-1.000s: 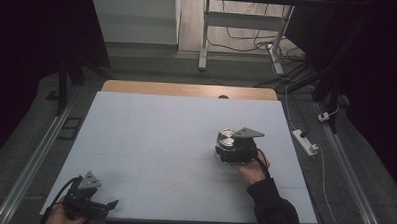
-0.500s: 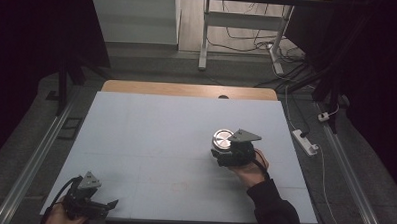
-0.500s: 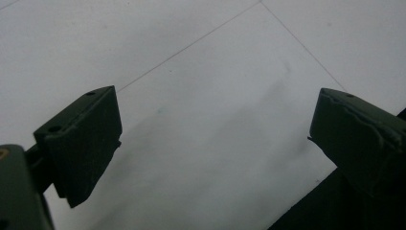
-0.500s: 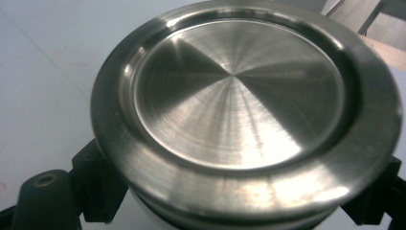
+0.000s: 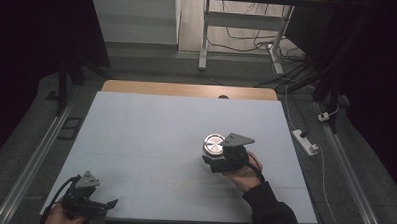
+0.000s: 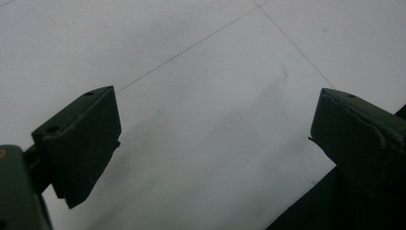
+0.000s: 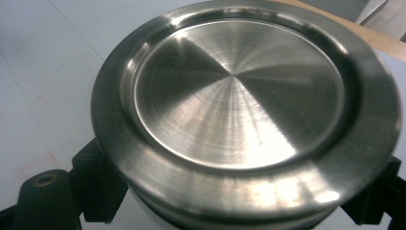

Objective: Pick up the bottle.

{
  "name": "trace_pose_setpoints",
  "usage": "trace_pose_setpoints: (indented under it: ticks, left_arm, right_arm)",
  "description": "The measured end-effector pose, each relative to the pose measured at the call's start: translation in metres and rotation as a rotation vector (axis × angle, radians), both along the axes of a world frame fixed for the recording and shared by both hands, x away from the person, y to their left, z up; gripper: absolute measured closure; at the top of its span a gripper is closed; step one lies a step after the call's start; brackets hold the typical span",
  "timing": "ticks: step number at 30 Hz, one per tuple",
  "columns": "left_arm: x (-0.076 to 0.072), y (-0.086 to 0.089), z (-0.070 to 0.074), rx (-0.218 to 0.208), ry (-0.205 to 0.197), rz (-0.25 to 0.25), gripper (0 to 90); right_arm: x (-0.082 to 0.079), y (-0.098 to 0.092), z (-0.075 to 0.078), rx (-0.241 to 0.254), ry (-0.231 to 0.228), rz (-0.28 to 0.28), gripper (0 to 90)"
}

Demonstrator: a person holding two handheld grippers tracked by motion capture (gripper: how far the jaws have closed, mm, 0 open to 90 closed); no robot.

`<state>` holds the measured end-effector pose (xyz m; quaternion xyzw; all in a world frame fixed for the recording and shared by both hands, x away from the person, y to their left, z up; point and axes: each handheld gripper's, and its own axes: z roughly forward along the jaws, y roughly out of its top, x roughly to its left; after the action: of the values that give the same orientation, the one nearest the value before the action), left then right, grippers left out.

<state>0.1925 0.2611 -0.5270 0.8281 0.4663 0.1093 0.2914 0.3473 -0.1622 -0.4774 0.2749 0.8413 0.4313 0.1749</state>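
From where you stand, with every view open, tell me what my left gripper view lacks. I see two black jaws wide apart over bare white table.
Observer: The right claw sits right of the table's middle, closed around a round steel container.
Operator: Describe that container's top.
Observer: In the right gripper view it is a brushed metal lid with a raised rim and a flat recessed centre.
Operator: Place my left claw on the table.
Observer: The left claw is at the near left corner of the white table, held by a hand at the bottom edge, well apart from the container.
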Motion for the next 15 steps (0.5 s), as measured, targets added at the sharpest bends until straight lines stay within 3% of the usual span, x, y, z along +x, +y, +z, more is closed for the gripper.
trace_pose_setpoints:
  ticks: [15]
  left_arm:
    - [0.0,0.001,0.0,-0.008,0.002,0.004,4.1]
  right_arm:
    - [-0.008,0.012,0.007,0.05,0.04,0.03,14.3]
